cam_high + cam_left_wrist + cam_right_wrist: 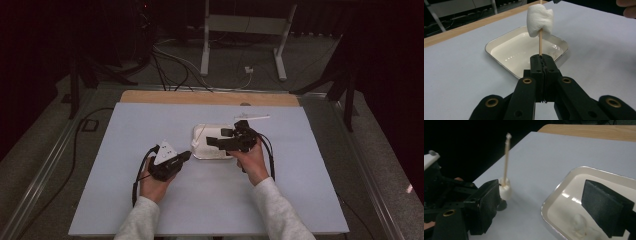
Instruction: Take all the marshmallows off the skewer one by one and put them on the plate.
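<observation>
- The left gripper [541, 58], jaws clamped, holds a wooden skewer [540, 43] with a marshmallow [540, 20] threaded on, above the white tray [499, 42].
- The right gripper [549, 205], jaws wide apart and empty, hovers over that tray beside the marshmallow.
- No readable writing.

A pale blue-grey sheet [150, 200] covers the table, leaving a strip of bare wooden edge [210, 97] along its far side. Beyond it the grey floor [310, 65] carries tangled black and white cables [172, 67] and the white metal legs of a stand [242, 30]. Black tripod legs [80, 75] stand at both sides. The room behind lies dark, with light falling mainly on the table.
</observation>
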Motion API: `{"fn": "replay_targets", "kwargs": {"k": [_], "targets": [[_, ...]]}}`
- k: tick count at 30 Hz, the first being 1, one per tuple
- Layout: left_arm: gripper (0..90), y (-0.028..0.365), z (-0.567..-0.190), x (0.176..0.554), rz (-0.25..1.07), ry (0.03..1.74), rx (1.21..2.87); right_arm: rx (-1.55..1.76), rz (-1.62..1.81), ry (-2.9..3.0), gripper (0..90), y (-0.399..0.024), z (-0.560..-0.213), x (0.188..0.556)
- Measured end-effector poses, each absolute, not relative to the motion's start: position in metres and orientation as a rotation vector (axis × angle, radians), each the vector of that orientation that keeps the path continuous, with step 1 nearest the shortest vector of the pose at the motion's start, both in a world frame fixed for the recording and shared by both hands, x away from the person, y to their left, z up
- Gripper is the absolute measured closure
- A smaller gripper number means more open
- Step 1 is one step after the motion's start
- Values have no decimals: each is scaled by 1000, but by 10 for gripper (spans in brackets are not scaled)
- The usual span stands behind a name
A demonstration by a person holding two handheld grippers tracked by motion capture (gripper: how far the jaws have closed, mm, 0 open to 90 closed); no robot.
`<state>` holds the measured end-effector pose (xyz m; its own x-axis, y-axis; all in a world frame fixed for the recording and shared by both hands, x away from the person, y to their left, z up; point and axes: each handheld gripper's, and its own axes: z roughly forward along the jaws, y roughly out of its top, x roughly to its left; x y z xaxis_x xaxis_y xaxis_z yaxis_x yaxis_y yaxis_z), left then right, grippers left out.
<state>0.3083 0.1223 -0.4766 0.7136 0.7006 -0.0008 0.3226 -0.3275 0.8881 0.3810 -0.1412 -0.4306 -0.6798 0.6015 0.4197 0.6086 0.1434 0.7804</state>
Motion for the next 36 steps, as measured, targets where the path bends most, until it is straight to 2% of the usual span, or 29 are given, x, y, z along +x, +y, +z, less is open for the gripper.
{"fn": "replay_targets", "kwargs": {"k": [7, 11, 25, 29, 36], "targets": [[900, 122, -476, 308, 481, 789, 1925, -1216, -1640, -2348, 162, -132, -425, 379], [900, 122, -476, 308, 483, 788, 1924, -1193, -1632, -2342, 198, -126, -426, 379], [900, 121, -474, 307, 466, 777, 1902, -1082, -1572, -2341, 462, -102, -440, 377], [900, 121, -474, 306, 461, 766, 1893, -1090, -1548, -2333, 483, -99, -442, 377], [900, 120, -474, 306, 462, 758, 1893, -1105, -1519, -2322, 645, -97, -445, 377]]}}
